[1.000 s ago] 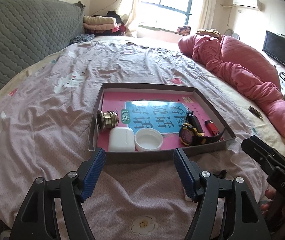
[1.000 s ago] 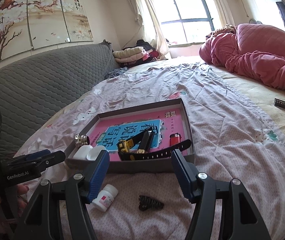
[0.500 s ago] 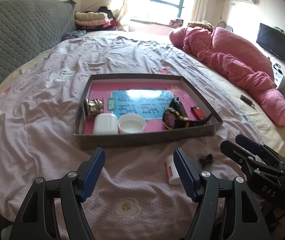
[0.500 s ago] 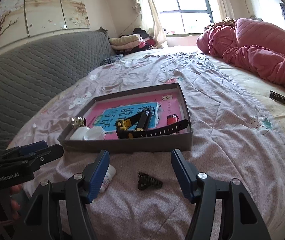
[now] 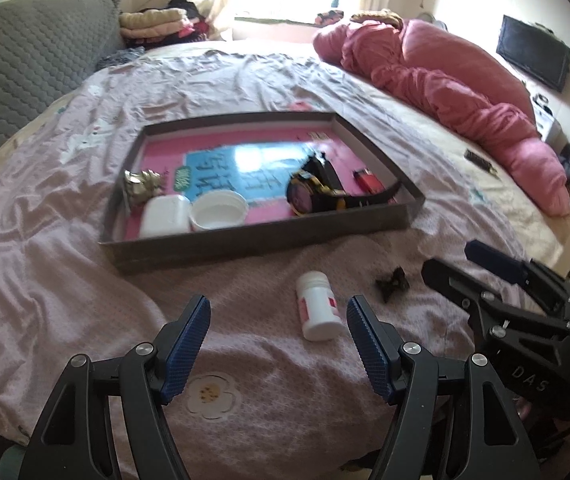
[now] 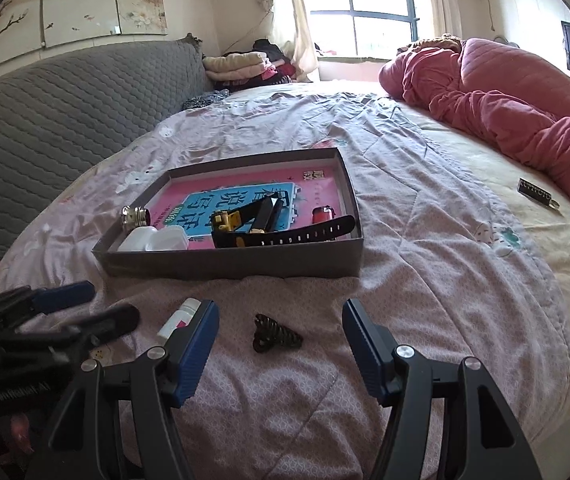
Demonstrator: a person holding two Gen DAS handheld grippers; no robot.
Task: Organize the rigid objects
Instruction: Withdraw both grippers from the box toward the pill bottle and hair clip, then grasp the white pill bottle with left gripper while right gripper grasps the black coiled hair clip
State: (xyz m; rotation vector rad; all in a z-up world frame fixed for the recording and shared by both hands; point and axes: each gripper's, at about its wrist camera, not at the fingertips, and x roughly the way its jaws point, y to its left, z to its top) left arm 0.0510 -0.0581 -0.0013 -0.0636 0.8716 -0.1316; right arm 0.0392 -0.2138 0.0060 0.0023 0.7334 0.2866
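left gripper [image 5: 277, 344]: your jaws were spread wide, nothing between the pads.
pill bottle [image 5: 317, 306]: lying on the bedsheet just ahead, nearer your right-hand pad, cap end toward the box [image 5: 245, 242], so its long axis ran roughly along your fingers.
right gripper [image 6: 279, 346]: also gaping and empty, lined up on the black hair claw [image 6: 275, 334] instead.
nearer hand: I'd say left for the bottle.

White bottle [image 6: 178, 319] — half hidden behind the right gripper's finger; tray [image 5: 245, 240] contents blurred in the left view.
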